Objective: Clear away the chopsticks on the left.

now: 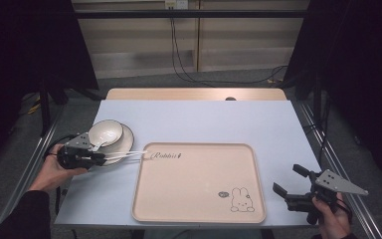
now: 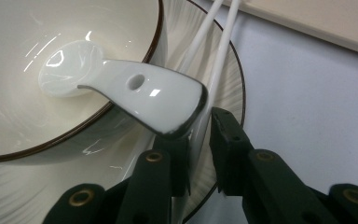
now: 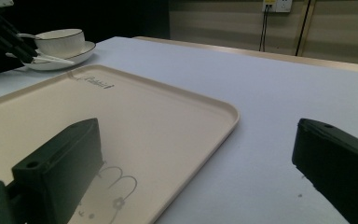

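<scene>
A white bowl [image 1: 105, 132] with a dark rim sits on a matching plate [image 1: 126, 141] at the table's left. A white ceramic spoon [image 2: 135, 91] lies in the bowl [image 2: 18, 102], its handle over the rim. Two white chopsticks [image 1: 129, 154] reach from the plate onto the edge of the beige rabbit tray [image 1: 199, 181]. My left gripper [image 1: 101, 158] is at the plate's near side, its jaws shut on the near ends of the chopsticks [image 2: 223, 51]. My right gripper [image 1: 289, 180] hovers open and holding nothing just right of the tray's near right corner [image 3: 223, 114].
The tray lies empty in the middle of the pale blue table [image 1: 204, 119]. A wooden strip [image 1: 194, 93] borders the far edge. Metal rails [image 1: 335, 159] run along both sides. Cables [image 1: 184, 69] hang on the wall behind, and dark curtains flank the table.
</scene>
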The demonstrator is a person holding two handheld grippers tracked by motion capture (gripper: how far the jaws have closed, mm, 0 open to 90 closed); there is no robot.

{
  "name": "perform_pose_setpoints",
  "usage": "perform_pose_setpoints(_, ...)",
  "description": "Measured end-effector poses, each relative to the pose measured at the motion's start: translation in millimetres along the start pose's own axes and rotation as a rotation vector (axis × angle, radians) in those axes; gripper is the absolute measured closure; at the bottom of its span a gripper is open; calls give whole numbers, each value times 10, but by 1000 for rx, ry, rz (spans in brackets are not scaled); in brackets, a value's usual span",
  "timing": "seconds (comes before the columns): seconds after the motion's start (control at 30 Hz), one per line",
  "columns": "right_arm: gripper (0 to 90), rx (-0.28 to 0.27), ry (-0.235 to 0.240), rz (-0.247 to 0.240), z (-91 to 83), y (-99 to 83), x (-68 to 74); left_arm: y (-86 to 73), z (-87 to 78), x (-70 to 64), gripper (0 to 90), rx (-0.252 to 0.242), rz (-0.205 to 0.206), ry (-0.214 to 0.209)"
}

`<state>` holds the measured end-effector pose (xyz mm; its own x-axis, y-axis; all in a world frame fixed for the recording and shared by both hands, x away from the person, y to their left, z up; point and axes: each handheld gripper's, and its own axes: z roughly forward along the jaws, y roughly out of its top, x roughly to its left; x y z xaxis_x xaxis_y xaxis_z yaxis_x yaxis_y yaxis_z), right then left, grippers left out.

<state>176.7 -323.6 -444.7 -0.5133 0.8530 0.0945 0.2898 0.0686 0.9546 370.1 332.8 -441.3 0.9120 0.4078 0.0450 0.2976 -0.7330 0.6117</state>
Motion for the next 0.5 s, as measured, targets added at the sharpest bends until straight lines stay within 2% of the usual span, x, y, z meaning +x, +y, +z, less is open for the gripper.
perform_pose_setpoints(0.07,11,-1,3,1,0,0,1,-5,11,8,774,-5,-7,-9)
perform_pose_setpoints(0.17,11,4,5,-5,-1,1,-1,11,5,21,792,16,-2,-24)
perform_pose_setpoints(0.2,11,6,3,-11,-1,0,-6,18,11,20,840,17,0,-25)
perform_pose_setpoints(0.43,11,6,8,-1,-1,0,1,19,7,25,848,17,-33,-40)
perform_pose_setpoints(0.5,11,4,7,5,1,1,5,4,-9,23,849,5,-69,-42)
